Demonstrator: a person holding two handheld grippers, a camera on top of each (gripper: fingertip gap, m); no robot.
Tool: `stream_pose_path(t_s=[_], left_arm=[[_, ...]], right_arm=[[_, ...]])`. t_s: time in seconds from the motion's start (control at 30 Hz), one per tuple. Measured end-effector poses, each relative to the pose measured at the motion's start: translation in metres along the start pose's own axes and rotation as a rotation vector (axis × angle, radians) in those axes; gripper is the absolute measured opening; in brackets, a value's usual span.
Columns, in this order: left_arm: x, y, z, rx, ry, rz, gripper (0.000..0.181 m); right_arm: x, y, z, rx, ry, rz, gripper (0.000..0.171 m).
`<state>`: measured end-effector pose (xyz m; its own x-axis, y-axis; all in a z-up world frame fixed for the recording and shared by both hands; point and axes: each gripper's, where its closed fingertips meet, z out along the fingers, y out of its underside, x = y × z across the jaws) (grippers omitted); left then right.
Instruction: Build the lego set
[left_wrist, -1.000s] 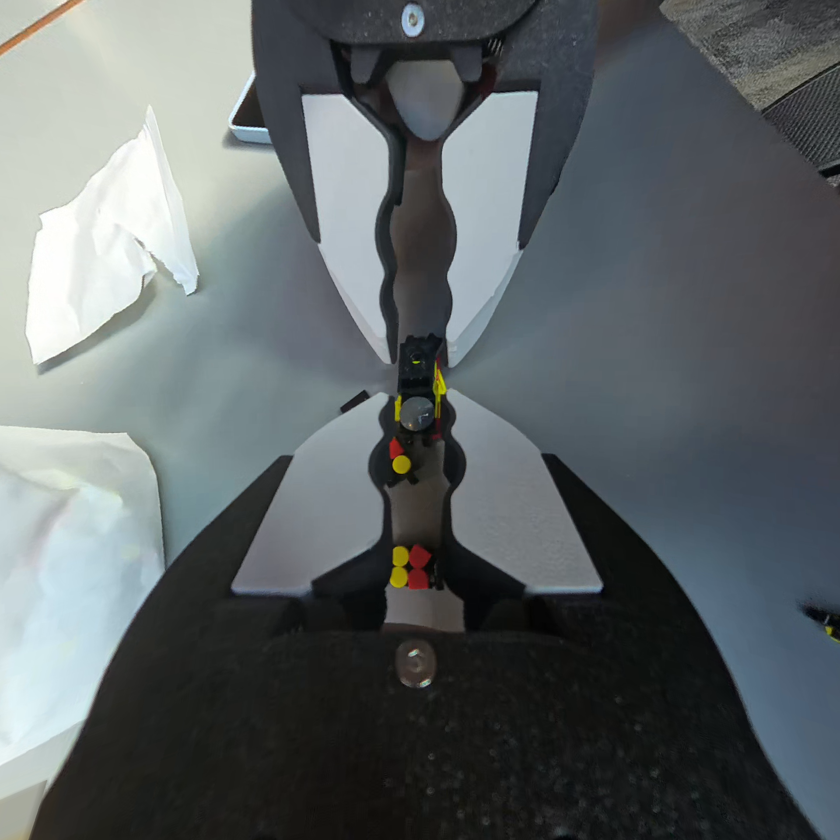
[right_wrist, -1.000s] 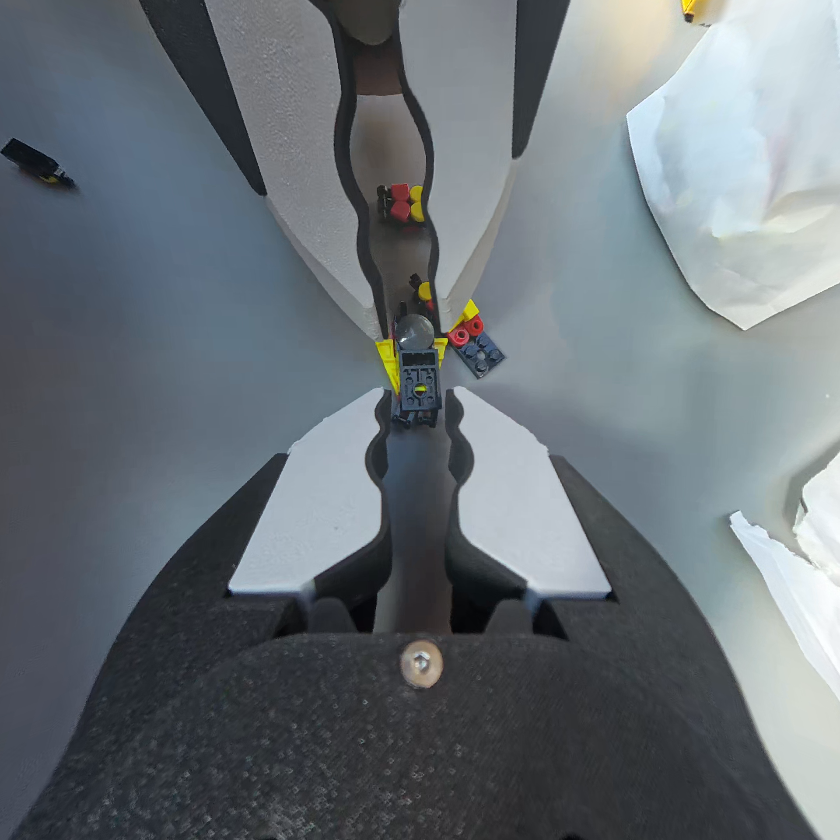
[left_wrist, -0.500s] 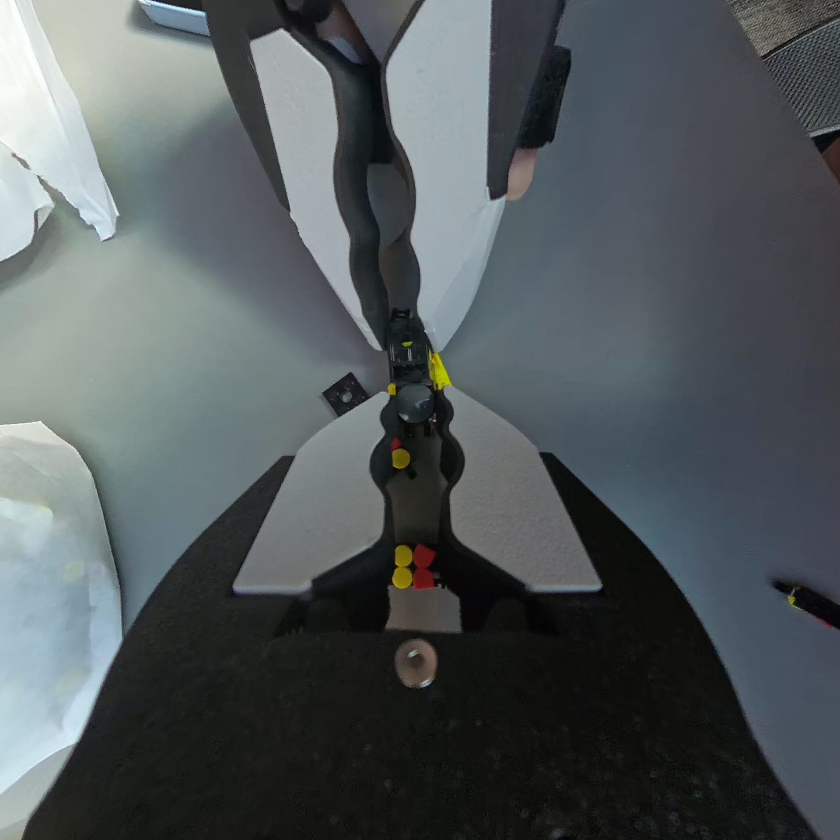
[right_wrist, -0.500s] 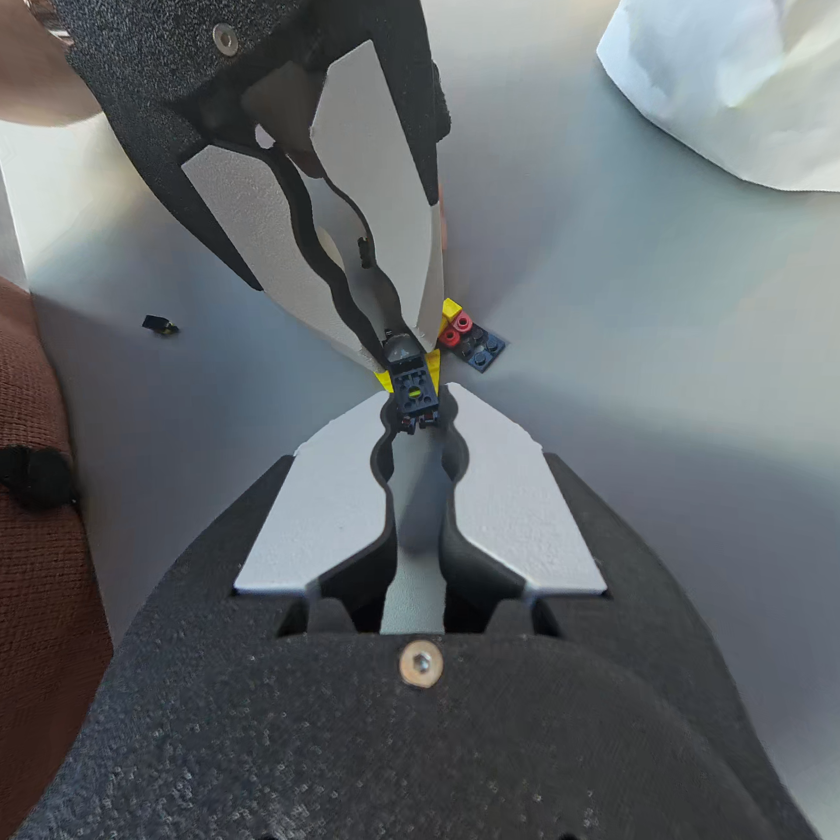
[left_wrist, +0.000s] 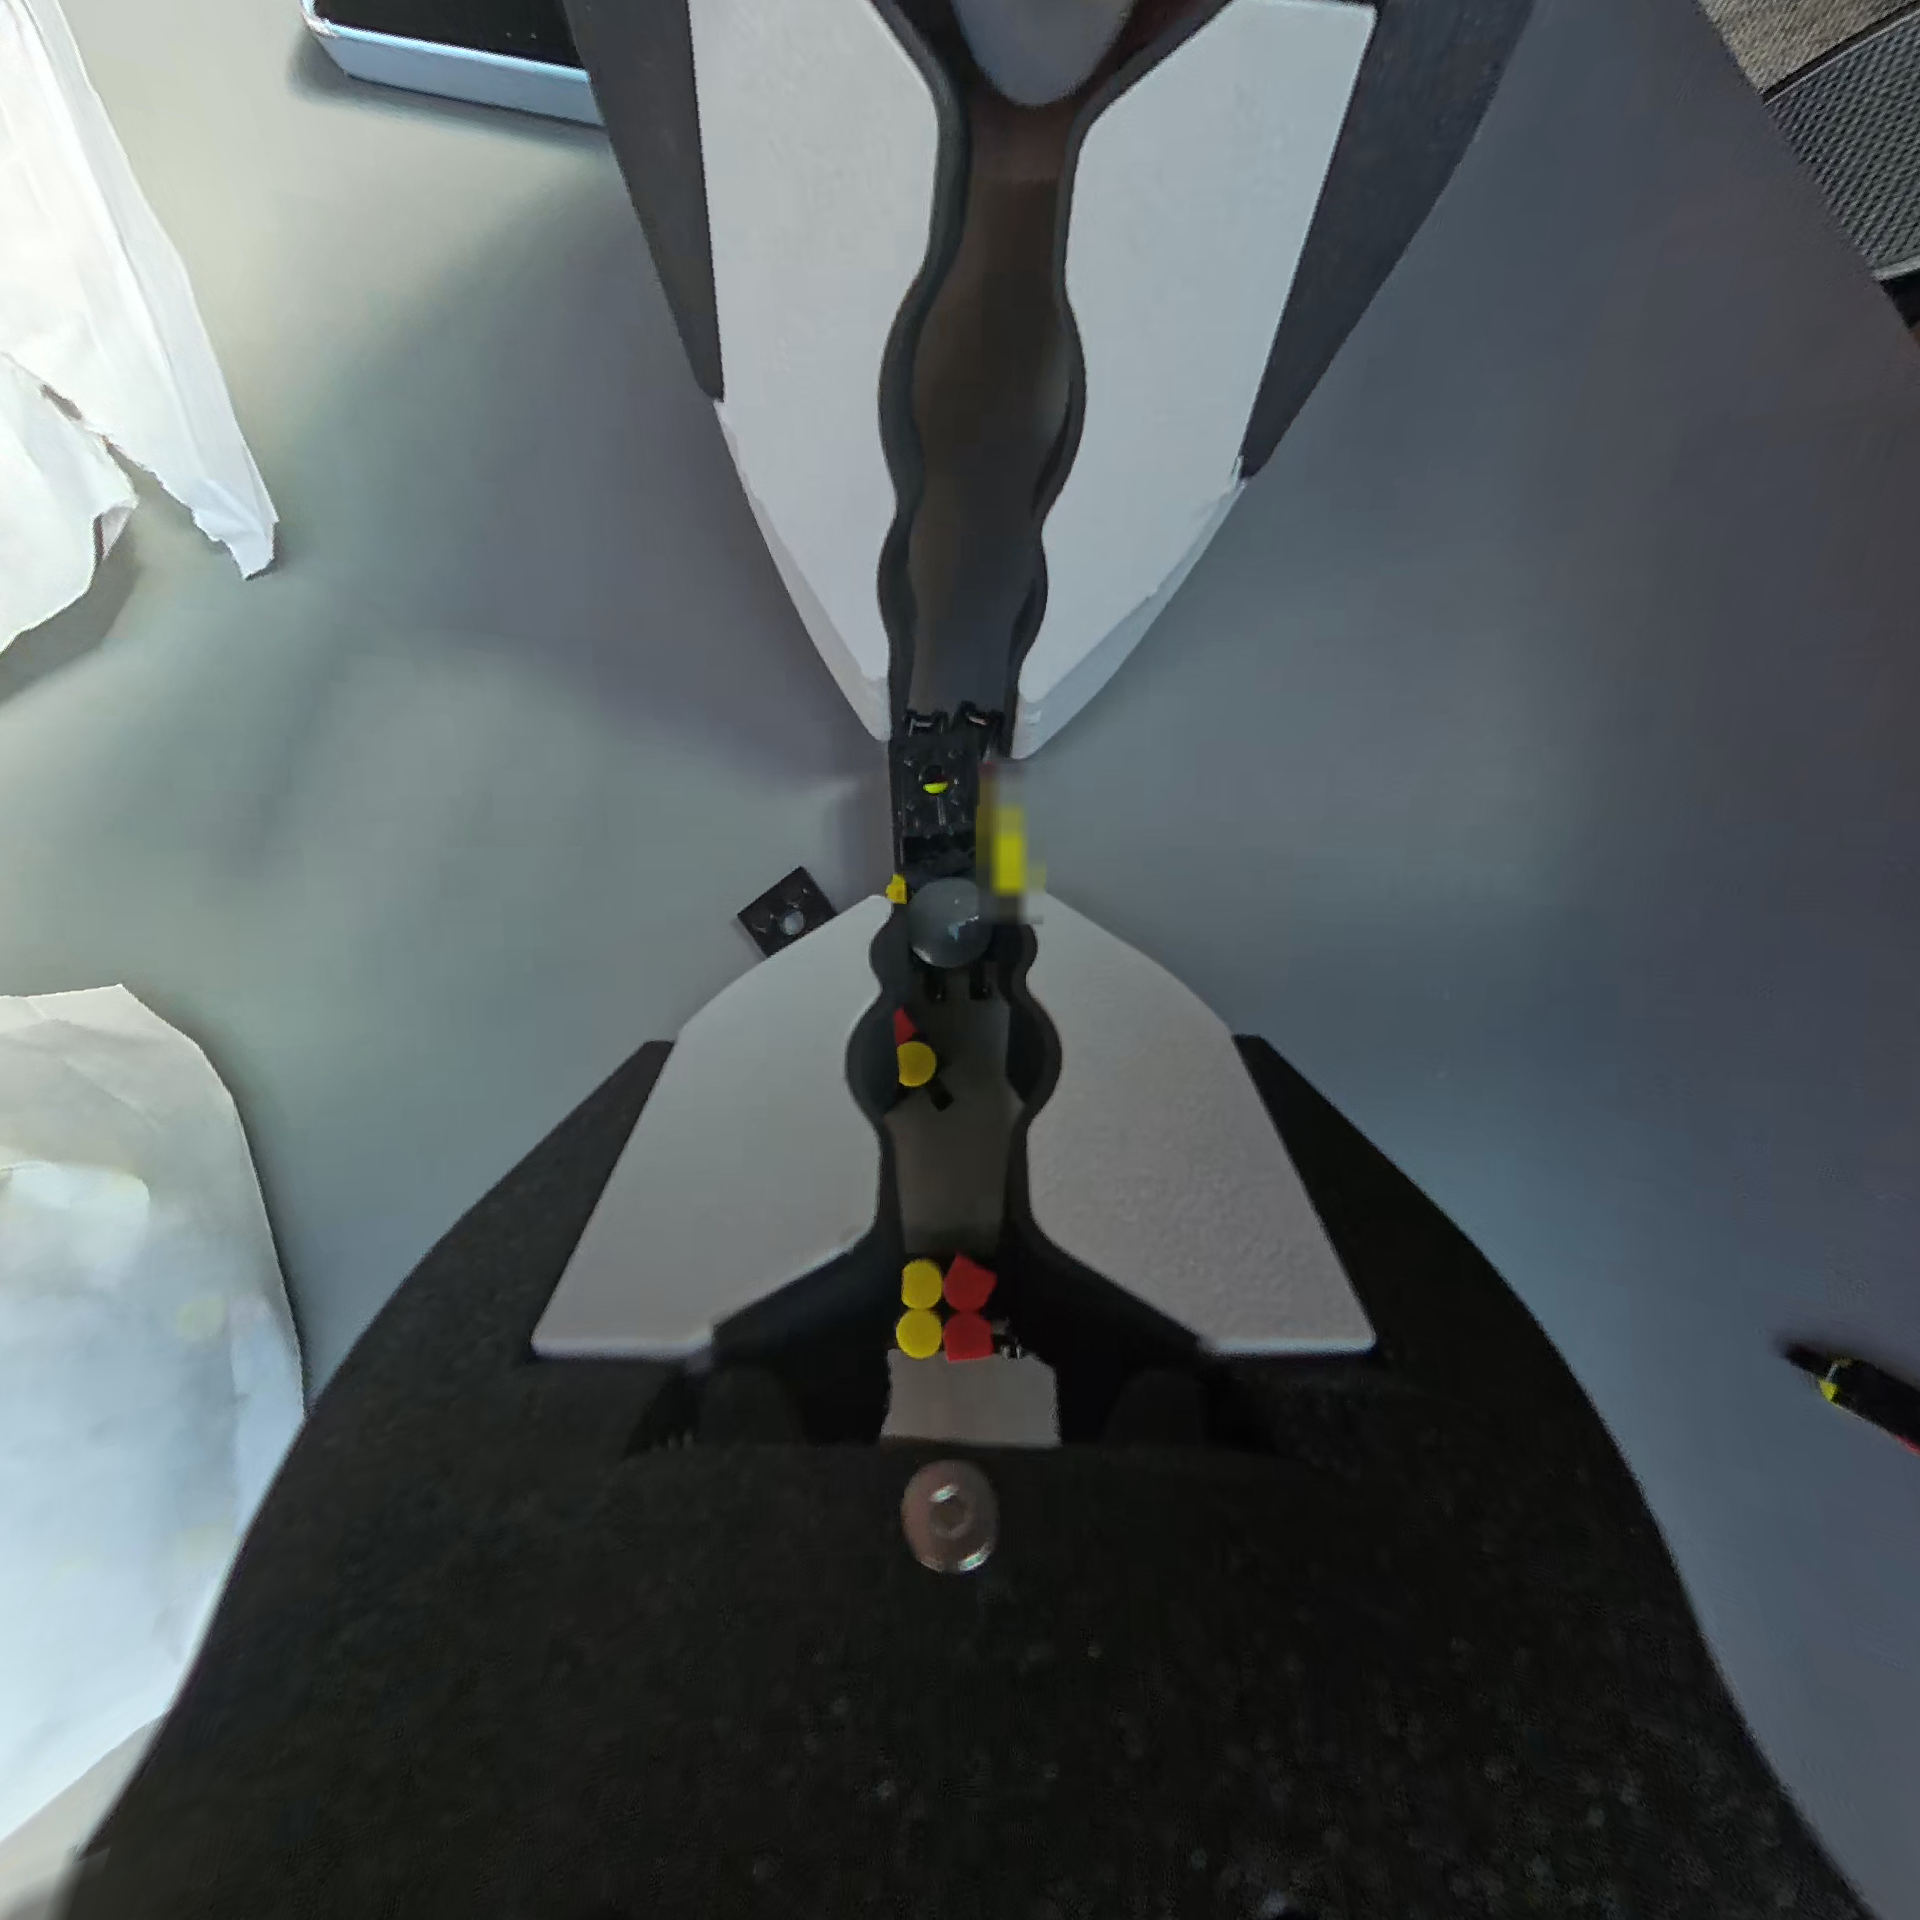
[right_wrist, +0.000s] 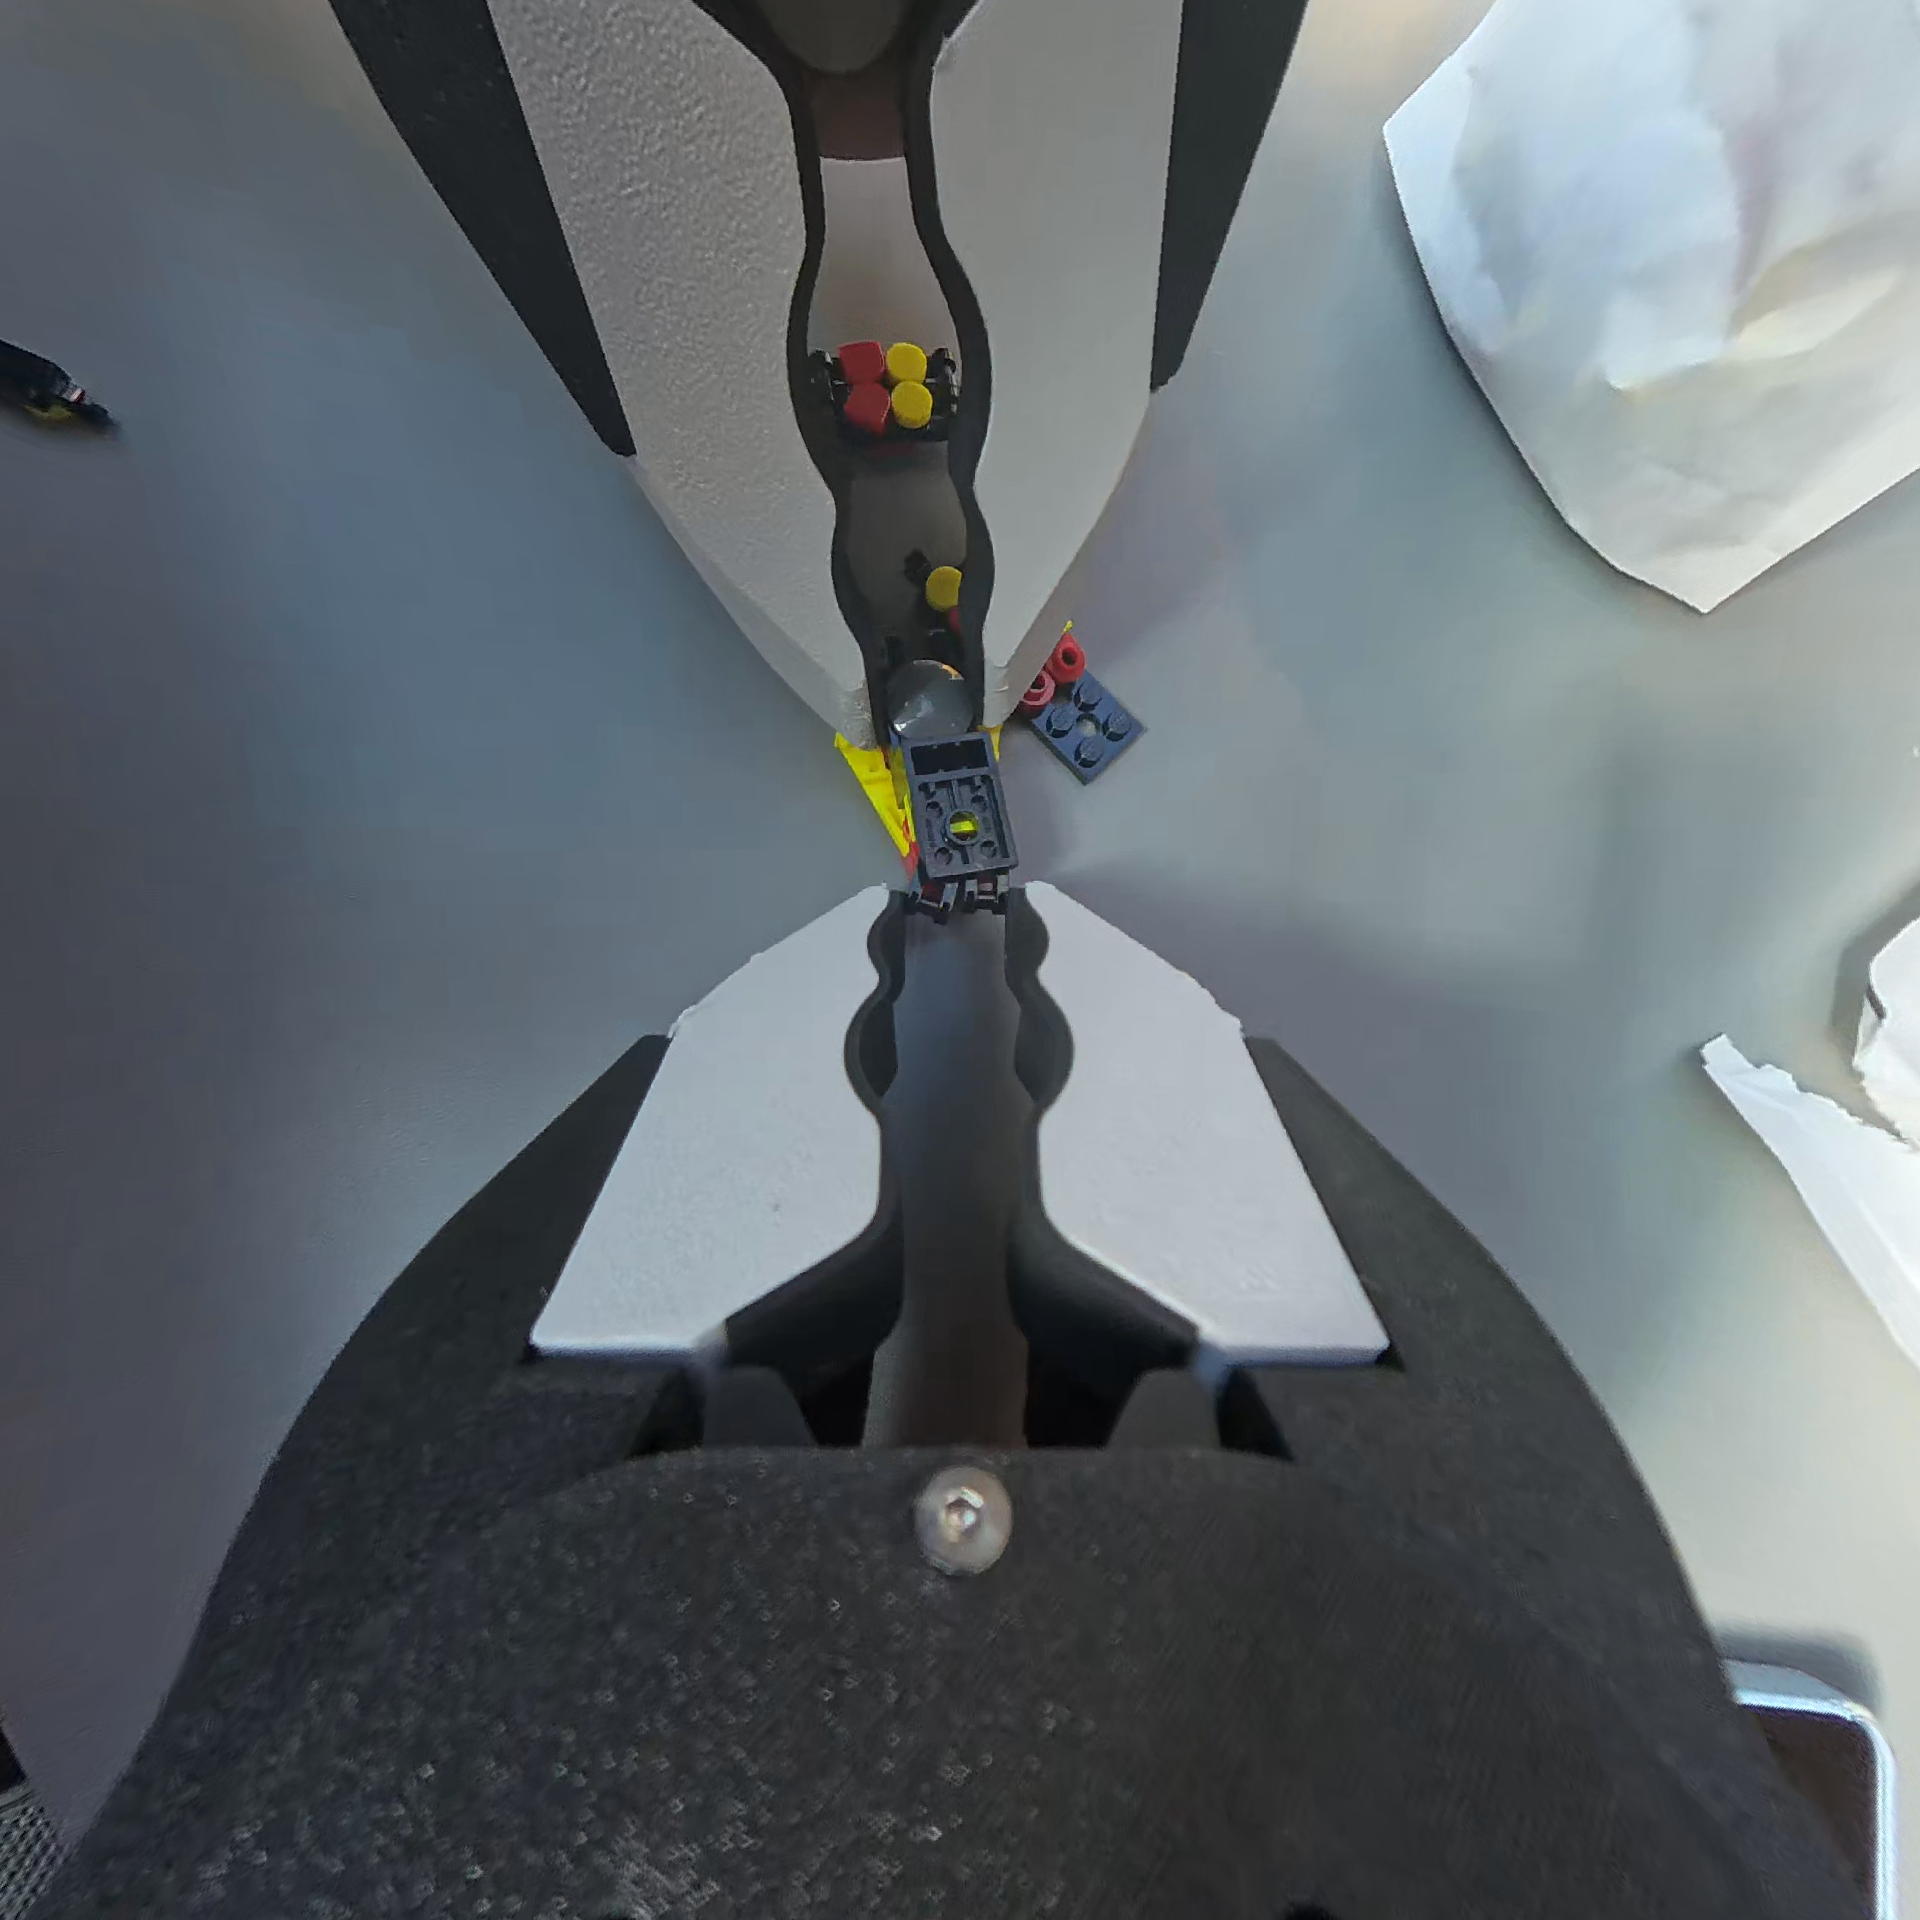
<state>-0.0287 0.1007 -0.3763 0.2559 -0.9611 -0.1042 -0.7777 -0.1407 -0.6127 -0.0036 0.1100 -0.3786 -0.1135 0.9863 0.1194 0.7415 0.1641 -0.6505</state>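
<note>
While both grippers meet tip to tip over the grey table (right_wrist: 416, 727), the little lego model (right_wrist: 961, 821) hangs between them: the left gripper (left_wrist: 951, 935) has its jaws closed on the end with the grey dome (left_wrist: 948, 922), and the right gripper (right_wrist: 956, 902) is clamped on the far end, by the small black clips under the dark blue plate. So the model is up off the table, pinched from both sides, yellow wedges (right_wrist: 878, 800) sticking out at the flank. Risk now, as I judge it: each grip bites only a sliver of the model, so any twist or uneven squeeze could pop a piece loose or snap the build at a joint, and it would drop among the loose parts. On the table just beside sits a dark blue plate with red studs (right_wrist: 1081, 717), and a small black square piece (left_wrist: 788, 916) lies near the left tips. White torn paper (left_wrist: 114, 343) lies off to the side. Yellow and red studs (left_wrist: 940, 1309) show through the gap between the left gripper's fingers; what they sit on is hard to tell. A blurred patch covers the yellow part in the left view. A black and yellow piece (left_wrist: 1860, 1397) is cut off at the edge.
</note>
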Motion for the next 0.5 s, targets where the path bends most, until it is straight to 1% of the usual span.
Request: stream_pose_path(t_s=[0.1, 0.17, 0.23, 0.27, 0.3, 0.33, 0.43, 0.5], left_arm=[[0.001, -0.003, -0.009, 0.048, -0.035, -0.023, 0.016], [-0.001, -0.004, -0.03, 0.131, -0.06, -0.095, 0.016], [-0.003, 0.004, -0.049, 0.173, -0.083, -0.146, 0.016], [0.005, 0.006, -0.055, 0.19, -0.038, -0.17, 0.014], [0.015, 0.008, -0.059, 0.209, 0.018, -0.191, 0.008], [0.022, 0.009, -0.061, 0.217, 0.032, -0.2, 0.001], [0.032, 0.026, -0.059, 0.129, -0.009, -0.18, 0.0], [0.032, 0.033, -0.062, 0.107, -0.053, -0.184, 0.005]], right_arm=[[-0.001, 0.003, -0.002, -0.039, -0.007, 0.001, 0.019], [-0.003, 0.007, -0.007, -0.054, -0.031, 0.002, 0.022], [-0.005, 0.009, -0.014, -0.063, -0.064, 0.016, 0.026], [-0.003, 0.009, -0.017, -0.06, -0.065, -0.006, 0.026], [0.002, 0.007, -0.019, -0.046, -0.052, -0.022, 0.025], [0.01, 0.002, -0.02, -0.019, -0.033, -0.021, 0.025], [0.019, -0.016, -0.014, 0.042, -0.019, 0.003, 0.024], [0.025, -0.02, -0.004, 0.038, 0.019, -0.024, 0.024]])
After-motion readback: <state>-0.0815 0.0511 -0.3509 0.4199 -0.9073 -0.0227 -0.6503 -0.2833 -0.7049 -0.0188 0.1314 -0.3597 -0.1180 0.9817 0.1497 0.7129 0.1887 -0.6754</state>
